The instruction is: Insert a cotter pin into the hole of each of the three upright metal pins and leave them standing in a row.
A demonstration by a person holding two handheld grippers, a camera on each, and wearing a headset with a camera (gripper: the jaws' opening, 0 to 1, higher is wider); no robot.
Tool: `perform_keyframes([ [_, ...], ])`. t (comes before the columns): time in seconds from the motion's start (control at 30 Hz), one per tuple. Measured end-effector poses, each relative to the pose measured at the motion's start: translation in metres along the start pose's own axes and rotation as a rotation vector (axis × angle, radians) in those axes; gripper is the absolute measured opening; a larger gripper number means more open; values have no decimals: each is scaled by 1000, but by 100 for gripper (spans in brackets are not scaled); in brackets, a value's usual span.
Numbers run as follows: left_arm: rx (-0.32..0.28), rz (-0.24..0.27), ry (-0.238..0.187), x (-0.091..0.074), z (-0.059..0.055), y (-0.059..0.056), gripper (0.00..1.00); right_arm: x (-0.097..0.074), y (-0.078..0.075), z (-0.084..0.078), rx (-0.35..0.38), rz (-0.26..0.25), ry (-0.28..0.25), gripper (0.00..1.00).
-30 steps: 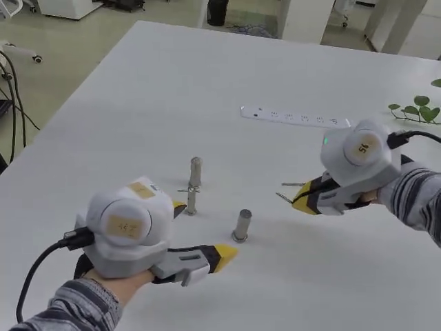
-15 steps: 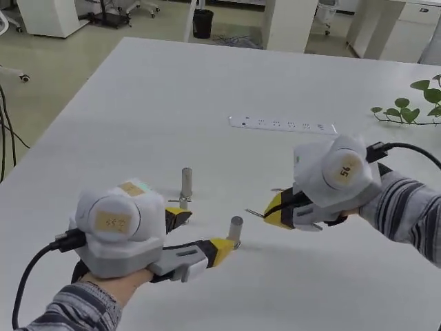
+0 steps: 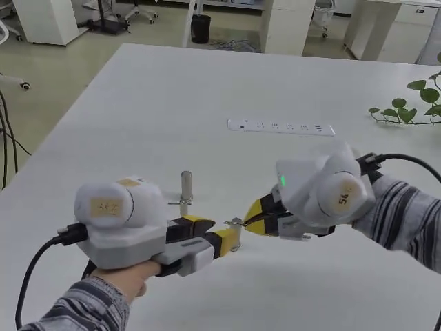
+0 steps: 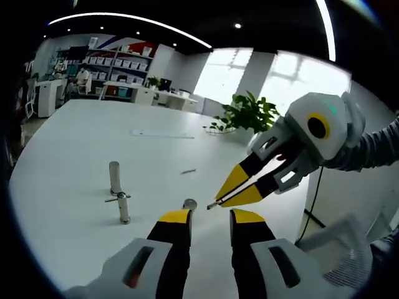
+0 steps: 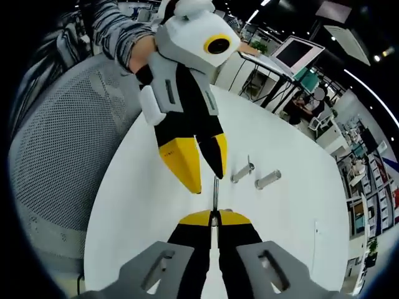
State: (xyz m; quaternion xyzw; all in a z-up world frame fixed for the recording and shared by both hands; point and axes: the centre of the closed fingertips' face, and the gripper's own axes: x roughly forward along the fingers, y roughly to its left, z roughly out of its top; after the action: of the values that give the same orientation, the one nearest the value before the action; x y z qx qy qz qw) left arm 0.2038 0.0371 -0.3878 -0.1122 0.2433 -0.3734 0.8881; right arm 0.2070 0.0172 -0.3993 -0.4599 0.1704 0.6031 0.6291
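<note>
The pins (image 3: 186, 185) are dull grey metal, the table (image 3: 207, 89) smooth matt white, the sleeve (image 3: 406, 214) striped knit cloth.

My left gripper (image 3: 217, 233) sits low and level, pointing right, jaws parted. My right gripper (image 3: 251, 215) points left toward it, jaws pinched together on what looks like a thin cotter pin (image 5: 215, 190), hard to resolve. The two sets of tips nearly meet. Striped sleeves (image 3: 406, 215) cover both forearms.
</note>
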Motion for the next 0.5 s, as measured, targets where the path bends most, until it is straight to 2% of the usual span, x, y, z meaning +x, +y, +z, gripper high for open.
perform_keyframes([
  [0.23, 4, -17, -9, -1, 0, -5, 12, -1, 6, 8, -44, 10, -12, 0],
  [0.5, -5, -39, -15, -1, 0, -12, 3, -2, 9, 12, -49, 14, -23, 0],
])
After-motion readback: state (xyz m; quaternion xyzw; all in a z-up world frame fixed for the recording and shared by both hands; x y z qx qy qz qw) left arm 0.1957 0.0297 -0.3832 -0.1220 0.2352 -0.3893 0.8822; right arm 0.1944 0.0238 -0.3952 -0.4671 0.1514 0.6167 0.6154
